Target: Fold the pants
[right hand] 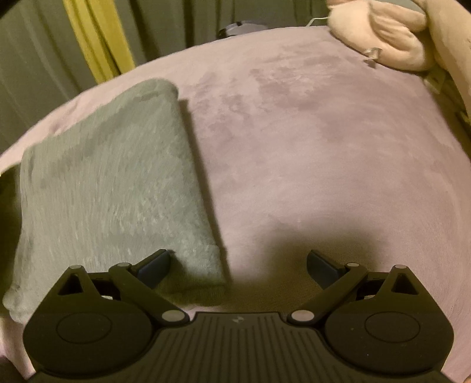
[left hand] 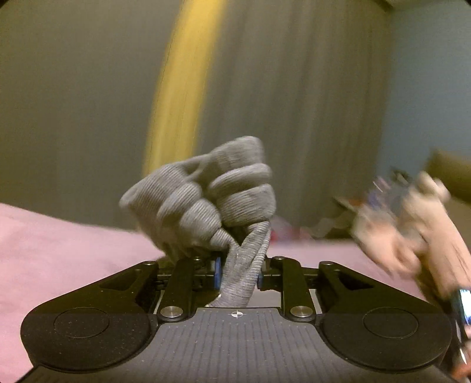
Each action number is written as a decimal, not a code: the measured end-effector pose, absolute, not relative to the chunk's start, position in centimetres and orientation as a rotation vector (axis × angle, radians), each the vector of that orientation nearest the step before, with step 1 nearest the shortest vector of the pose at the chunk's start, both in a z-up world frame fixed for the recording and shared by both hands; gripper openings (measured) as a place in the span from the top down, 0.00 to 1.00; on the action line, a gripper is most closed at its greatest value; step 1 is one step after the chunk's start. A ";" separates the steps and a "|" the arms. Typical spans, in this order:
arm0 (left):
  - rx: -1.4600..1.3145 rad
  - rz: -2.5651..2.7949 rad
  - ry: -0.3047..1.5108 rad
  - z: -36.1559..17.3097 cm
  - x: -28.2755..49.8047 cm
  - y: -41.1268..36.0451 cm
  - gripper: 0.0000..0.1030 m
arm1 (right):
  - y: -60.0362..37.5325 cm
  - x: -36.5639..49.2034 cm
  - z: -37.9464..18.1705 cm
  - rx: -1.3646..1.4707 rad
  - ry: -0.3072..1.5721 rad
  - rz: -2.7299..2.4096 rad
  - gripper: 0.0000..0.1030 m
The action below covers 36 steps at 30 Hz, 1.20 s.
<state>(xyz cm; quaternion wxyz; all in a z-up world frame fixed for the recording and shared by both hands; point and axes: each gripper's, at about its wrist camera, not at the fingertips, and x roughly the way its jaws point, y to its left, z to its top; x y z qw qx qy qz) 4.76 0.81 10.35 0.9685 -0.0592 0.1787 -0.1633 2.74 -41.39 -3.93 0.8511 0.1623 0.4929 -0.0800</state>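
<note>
Left gripper (left hand: 238, 272) fingers clamped on bunched grey pants (left hand: 206, 200), right gripper (right hand: 238, 265) fingers wide over pink bedspread (right hand: 323, 147)

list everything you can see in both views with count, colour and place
pants: one pair, grey ribbed knit, folded flat at the left of the bed; a bunched end is pinched in the left tongs
bed cover: one, pink, under everything
plush toy: one, pale pink, far right corner of the bed
curtain: grey with one yellow panel, behind the bed
dark object: one, beyond the far edge, too small to name
left tongs: black with blue pads, shut on the pants
right tongs: black, open, above the pants' near corner
person's hand: one, blurred, at right
</note>
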 end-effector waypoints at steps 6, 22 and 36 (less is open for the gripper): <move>-0.034 -0.395 0.700 2.6 7.1 -6.7 0.37 | -43.3 2.0 -4.1 0.456 1.013 -0.203 0.04; -0.539 0.247 0.719 0.3 2.0 14.5 0.06 | -38.8 0.3 -0.3 0.533 0.677 0.283 0.04; -0.676 0.445 0.725 -2.1 3.4 16.1 0.06 | -39.5 4.0 -6.1 0.942 0.833 0.229 0.22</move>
